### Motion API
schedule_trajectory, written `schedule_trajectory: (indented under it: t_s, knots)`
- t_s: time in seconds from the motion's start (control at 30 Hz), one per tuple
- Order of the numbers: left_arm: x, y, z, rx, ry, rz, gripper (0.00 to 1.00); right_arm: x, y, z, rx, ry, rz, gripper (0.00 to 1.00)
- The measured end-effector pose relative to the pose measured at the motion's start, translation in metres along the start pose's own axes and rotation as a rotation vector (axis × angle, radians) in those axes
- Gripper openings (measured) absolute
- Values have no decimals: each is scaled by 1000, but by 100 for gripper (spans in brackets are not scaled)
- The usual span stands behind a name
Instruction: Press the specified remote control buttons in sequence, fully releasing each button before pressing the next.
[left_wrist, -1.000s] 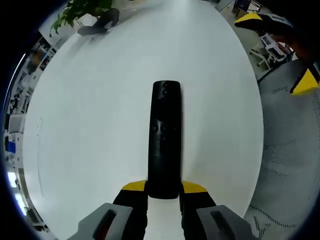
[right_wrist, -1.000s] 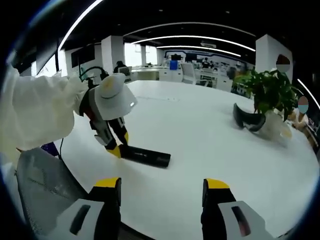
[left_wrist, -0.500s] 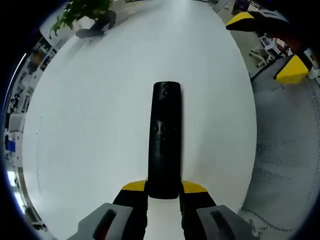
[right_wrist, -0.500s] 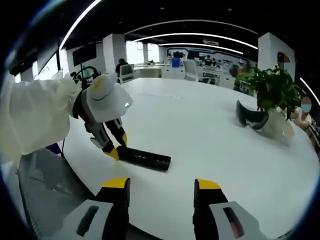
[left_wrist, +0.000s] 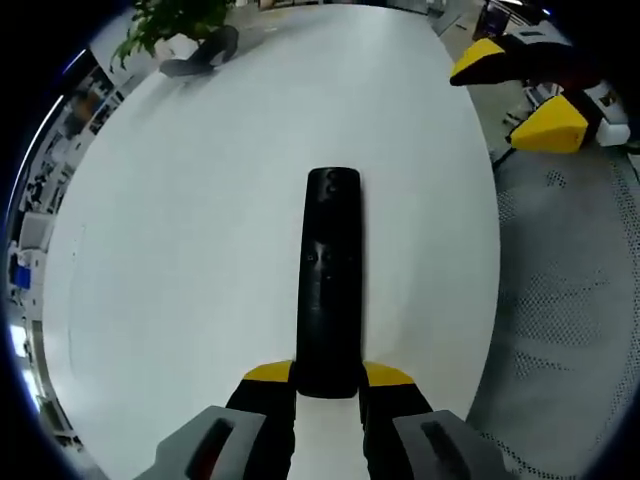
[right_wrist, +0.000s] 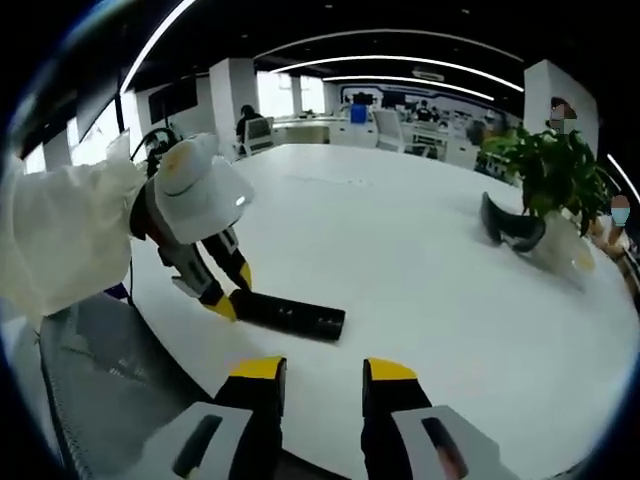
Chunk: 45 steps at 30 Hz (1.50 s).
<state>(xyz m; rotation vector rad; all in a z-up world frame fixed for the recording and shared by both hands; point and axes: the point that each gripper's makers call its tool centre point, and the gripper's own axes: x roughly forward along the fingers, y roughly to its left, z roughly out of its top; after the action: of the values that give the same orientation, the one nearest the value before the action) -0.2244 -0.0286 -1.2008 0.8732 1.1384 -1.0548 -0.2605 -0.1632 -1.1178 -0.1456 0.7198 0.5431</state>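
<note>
Black plastic, long and slim: the remote control (left_wrist: 331, 285) lies flat on the white table (left_wrist: 180, 240) near its edge, and my left gripper (left_wrist: 328, 385) is clamped on its near end, one yellow-tipped jaw on each side, pinning it in place. In the right gripper view the same remote (right_wrist: 290, 316) sits just ahead of my right gripper (right_wrist: 325, 375), whose jaws stand a little apart with nothing between them and are not touching the remote. As I judge it, the step in hand is the approach for a button press, so I want the left hand to hold the remote flat and steady while I bring one right jaw tip straight down on the chosen button, press squarely, then lift fully clear before going to the next. The buttons are too dark and small for me to tell apart, so I should go slowly and avoid sliding across neighbours. As for containers, a pale pot (right_wrist: 555, 255) holding a green plant (right_wrist: 550, 170) stands well away across the table, with a dark curved object (right_wrist: 510, 228) just beside it; I cannot tell what that object is.
</note>
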Motion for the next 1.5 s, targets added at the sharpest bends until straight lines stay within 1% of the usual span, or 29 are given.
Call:
schedule_trajectory:
  t_s: [0.2, 0.3, 0.63, 0.8, 0.97, 1.23, 1.5]
  knots:
    - [-1, -11, -1, -16, -31, 5, 23, 0, 1, -1, -11, 7, 4, 23]
    - [-1, -15, -1, -41, -40, 10, 23, 0, 2, -1, -9, 10, 8, 21]
    - [-2, -28, -3, -60, -57, 16, 23, 0, 4, -3, -15, 24, 19, 15]
    - [-2, -32, -3, -70, -57, 17, 23, 0, 4, -5, -13, 30, 23, 12]
    - [-2, -40, -3, -59, -52, 14, 23, -1, 7, -5, 1, 33, 39, 8]
    - [-4, -52, -5, -49, -63, 8, 23, -3, 9, -4, 24, 28, 50, 0]
    - [-4, -67, -7, -21, -62, -2, 23, -5, 9, -4, 35, 27, 50, 0]
